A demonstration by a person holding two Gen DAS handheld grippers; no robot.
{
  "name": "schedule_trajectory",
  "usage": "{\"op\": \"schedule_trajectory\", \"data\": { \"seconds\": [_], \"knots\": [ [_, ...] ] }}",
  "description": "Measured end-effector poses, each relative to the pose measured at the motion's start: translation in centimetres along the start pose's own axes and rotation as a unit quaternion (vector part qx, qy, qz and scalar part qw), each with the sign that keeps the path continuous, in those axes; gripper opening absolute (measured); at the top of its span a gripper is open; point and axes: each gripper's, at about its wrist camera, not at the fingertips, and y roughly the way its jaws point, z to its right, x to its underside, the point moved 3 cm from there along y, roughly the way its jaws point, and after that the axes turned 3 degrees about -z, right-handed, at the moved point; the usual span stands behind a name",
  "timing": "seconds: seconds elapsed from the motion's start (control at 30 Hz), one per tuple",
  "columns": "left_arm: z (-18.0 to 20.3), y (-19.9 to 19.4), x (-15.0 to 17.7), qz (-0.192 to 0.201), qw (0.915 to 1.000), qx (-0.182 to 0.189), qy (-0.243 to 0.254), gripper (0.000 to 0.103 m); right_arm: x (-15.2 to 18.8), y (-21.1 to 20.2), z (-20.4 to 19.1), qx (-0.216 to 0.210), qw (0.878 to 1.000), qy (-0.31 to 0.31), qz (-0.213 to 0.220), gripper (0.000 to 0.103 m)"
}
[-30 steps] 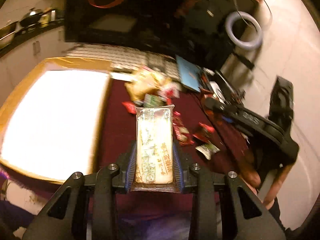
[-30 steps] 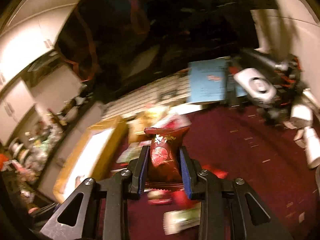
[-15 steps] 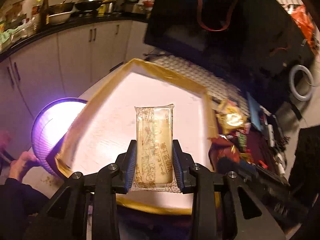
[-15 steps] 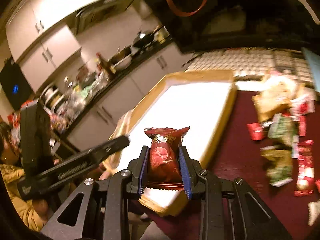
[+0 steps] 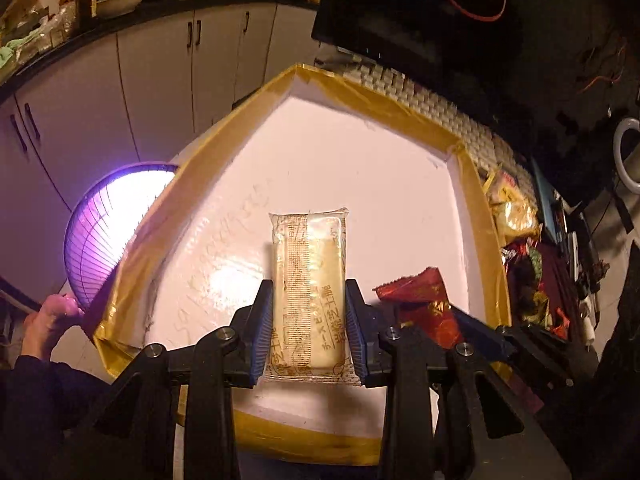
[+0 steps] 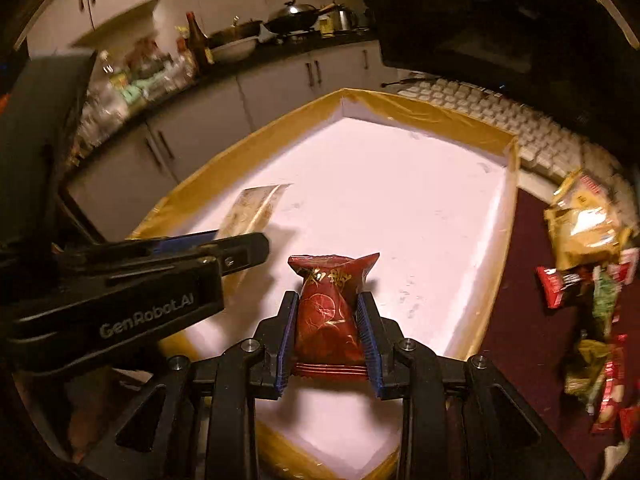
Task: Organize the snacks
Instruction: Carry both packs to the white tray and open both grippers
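Note:
My left gripper is shut on a long pale clear-wrapped snack bar, which stands up from the jaws above the white floor of a shallow box with a tan taped rim. In the right wrist view, my right gripper holds a dark red snack packet above the same box. Its jaws are opening, but the blue pads still touch the packet. The two grippers hang side by side. The red packet shows right of the left gripper, and the pale bar shows left of the right one.
A pile of loose snack packets lies on dark red cloth right of the box. A white keyboard sits behind the box. A purple mesh basket leans at the box's left side, with a person's hand below it. Kitchen cabinets stand beyond.
Both grippers have swung left from the snack pile on the red cloth to above the white box, each carrying its packet. They now hang close together.

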Motion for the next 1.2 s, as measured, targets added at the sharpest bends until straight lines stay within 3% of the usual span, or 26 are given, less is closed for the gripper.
{"op": "schedule_trajectory", "data": {
  "seconds": [0.1, 0.17, 0.27, 0.37, 0.43, 0.53, 0.67, 0.73, 0.9, 1.07, 1.2],
  "knots": [
    [0.0, -0.2, 0.2, 0.005, 1.0, -0.003, 0.004, 0.036, -0.3, -0.3, -0.3, -0.018, 1.0, 0.007, 0.006, 0.035],
    [0.2, -0.7, 0.2, 0.013, 0.9999, 0.002, 0.001, 0.045, -0.7, -0.7, -0.9, -0.029, 0.999, 0.013, 0.018, 0.051],
    [0.6, -2.4, 0.2, 0.045, 0.9989, 0.015, -0.005, 0.056, 0.5, -3.2, -0.7, -0.041, 0.998, 0.018, 0.043, 0.058],
    [1.6, -5.1, 0.6, 0.095, 0.9954, 0.0, -0.013, 0.07, 1.5, -7.2, -1.1, -0.052, 0.995, 0.025, 0.08, 0.073],
    [2.9, -6.7, 1.2, 0.121, 0.9926, 0.001, -0.006, 0.076, 1.5, -9.0, -0.6, -0.052, 0.993, 0.039, 0.1, 0.074],
    [5.2, -8.4, 2.2, 0.138, 0.9902, 0.013, 0.015, 0.076, 1.6, -10.4, 2.9, -0.056, 0.989, 0.068, 0.119, 0.075],
    [8.8, -9.1, 3.4, 0.126, 0.989, 0.054, 0.054, 0.076, 1.0, -9.9, 6.3, -0.053, 0.984, 0.109, 0.129, 0.075],
    [10.4, -8.9, 4.0, 0.115, 0.9884, 0.067, 0.074, 0.076, 4.6, -11.5, 9.2, -0.037, 0.984, 0.121, 0.128, 0.075],
    [13.5, -7.7, 5.7, 0.081, 0.9866, 0.094, 0.106, 0.076, 8.1, -13.7, 13.0, -0.017, 0.978, 0.167, 0.126, 0.075],
    [16.5, -6.3, 7.3, 0.048, 0.9841, 0.102, 0.138, 0.076, 11.3, -13.3, 18.2, -0.01, 0.967, 0.225, 0.121, 0.075],
    [17.9, -6.1, 8.1, 0.042, 0.9814, 0.098, 0.16, 0.076, 14.1, -13.0, 18.8, 0.015, 0.955, 0.275, 0.112, 0.073]
  ]
}}
